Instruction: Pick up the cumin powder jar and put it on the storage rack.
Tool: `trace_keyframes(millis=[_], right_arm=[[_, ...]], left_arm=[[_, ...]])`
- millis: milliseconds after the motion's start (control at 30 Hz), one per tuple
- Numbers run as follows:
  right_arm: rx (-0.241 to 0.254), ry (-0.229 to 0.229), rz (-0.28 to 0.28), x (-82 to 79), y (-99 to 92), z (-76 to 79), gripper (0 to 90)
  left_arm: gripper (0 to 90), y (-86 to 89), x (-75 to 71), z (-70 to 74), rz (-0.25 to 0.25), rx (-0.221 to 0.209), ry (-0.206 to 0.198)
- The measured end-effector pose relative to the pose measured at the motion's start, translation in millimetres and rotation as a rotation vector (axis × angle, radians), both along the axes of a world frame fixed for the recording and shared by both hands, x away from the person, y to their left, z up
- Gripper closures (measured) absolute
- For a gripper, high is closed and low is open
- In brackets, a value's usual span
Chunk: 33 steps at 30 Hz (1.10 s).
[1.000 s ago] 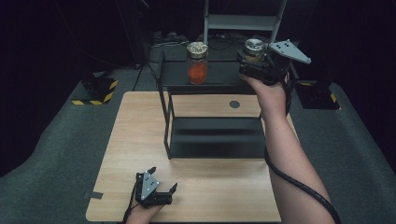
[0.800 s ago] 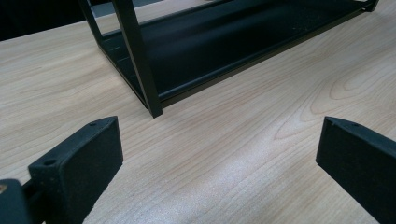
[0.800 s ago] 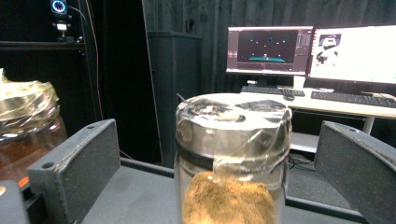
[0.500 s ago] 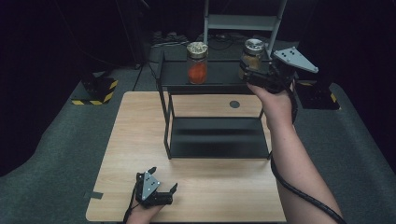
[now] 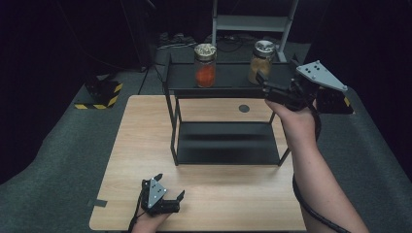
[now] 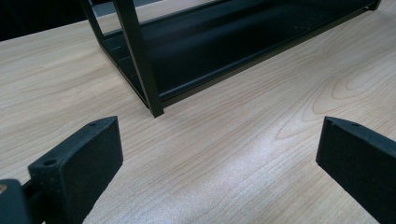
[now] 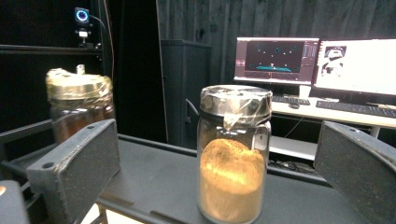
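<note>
My right gripper (image 5: pixel 272 90) upper right, jaws spread before the brown jar (image 7: pixel 232 156) (untouched); left gripper (image 5: pixel 163 194) spread, bottom left

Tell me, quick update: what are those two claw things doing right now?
Right gripper open, level with the top shelf, facing the brown jar, not touching. Left gripper open, idle low over the table. Red jar stands apart on the shelf.

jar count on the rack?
2, both on the top shelf of the black rack. The jar with red contents stands toward its left. The jar with tan powder stands toward its right, just ahead of the right gripper. None visible on the lower shelf.
</note>
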State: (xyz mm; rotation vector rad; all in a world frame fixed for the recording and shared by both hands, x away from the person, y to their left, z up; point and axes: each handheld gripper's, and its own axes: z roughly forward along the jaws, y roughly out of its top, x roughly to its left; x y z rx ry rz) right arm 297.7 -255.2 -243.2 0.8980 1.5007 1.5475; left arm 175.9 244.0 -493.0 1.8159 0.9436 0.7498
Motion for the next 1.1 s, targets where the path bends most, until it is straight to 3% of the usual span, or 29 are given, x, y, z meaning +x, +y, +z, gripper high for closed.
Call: trace_keyframes(millis=[733,1100], right_arm=[[-0.036,-0.050,0.024,-50.5,-28.7,-23.8,0.0],[-0.075,-0.048,0.023,-64.2,-35.9,-42.5,0.0]], left_arm=[[0.7,-2.2,-1.0,0.2,0.004,0.015,-0.006],[0.7,-3.2,-1.6,0.3,0.001,0.024,-0.011]])
